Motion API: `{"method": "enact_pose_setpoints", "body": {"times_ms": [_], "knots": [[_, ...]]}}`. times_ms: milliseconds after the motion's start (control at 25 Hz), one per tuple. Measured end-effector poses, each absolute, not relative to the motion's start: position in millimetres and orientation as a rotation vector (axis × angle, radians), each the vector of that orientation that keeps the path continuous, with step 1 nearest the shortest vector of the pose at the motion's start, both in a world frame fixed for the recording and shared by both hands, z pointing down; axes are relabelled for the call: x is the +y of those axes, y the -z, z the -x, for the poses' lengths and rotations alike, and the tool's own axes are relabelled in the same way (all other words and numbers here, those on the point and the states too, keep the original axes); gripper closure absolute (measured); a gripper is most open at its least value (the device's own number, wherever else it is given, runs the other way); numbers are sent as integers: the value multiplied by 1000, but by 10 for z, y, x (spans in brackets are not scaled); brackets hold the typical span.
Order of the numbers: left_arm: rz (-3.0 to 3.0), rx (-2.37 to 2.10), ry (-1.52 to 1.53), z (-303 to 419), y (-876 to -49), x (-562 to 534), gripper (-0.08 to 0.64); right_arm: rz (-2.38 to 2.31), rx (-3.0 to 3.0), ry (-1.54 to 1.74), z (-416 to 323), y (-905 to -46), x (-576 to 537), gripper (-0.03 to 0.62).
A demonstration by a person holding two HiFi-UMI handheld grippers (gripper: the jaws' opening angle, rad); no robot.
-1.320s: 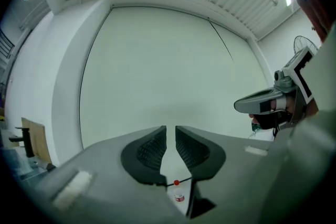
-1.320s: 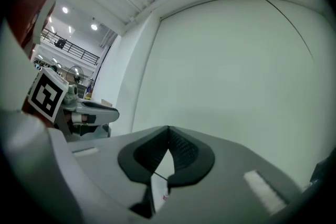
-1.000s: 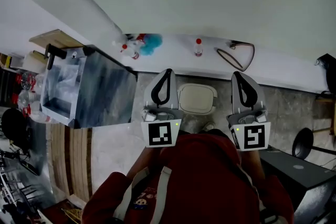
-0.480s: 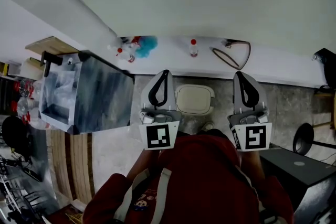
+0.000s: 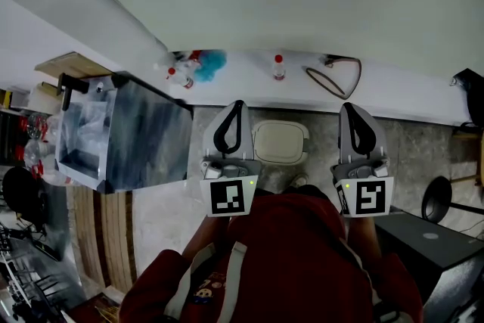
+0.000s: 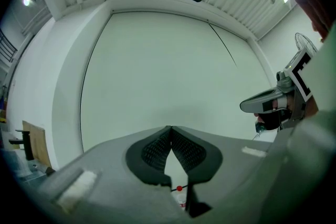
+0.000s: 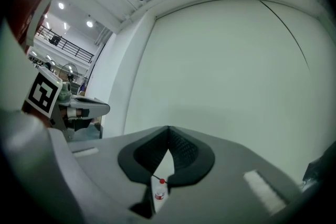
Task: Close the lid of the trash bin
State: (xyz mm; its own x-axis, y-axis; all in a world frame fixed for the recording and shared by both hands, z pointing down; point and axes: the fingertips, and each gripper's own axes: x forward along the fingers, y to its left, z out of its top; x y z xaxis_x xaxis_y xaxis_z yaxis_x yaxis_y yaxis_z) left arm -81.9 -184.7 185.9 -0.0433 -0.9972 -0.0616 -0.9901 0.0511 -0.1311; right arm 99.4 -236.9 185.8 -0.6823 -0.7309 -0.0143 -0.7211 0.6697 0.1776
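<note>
The trash bin [image 5: 281, 141] is a cream, rounded-square bin on the floor by the white wall, seen from above between my two grippers. Its lid appears to lie flat on top. My left gripper [image 5: 237, 107] hangs level above the bin's left side with its jaws shut and nothing in them. At the bin's right, my right gripper [image 5: 349, 109] is held the same way, also shut and empty. In the left gripper view the black pads [image 6: 157, 150] meet at the tip. The right gripper view shows its pads [image 7: 182, 152] touching too.
A steel cabinet [image 5: 128, 132] stands at the left. Along the wall's base are spray bottles with a blue duster [image 5: 206, 64], a red-capped bottle [image 5: 278, 68] and a cable loop [image 5: 336, 79]. A dark box [image 5: 431, 242] and a round stand [image 5: 437, 200] sit at right.
</note>
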Motion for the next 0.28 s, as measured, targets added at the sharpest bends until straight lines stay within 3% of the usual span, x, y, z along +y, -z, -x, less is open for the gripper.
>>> {"method": "enact_pose_setpoints", "body": {"times_ms": [280], "knots": [[2076,2178,80,857,-1864,-1894,555,-1212,-2821,262,-938,-1860,-2424,592]]}}
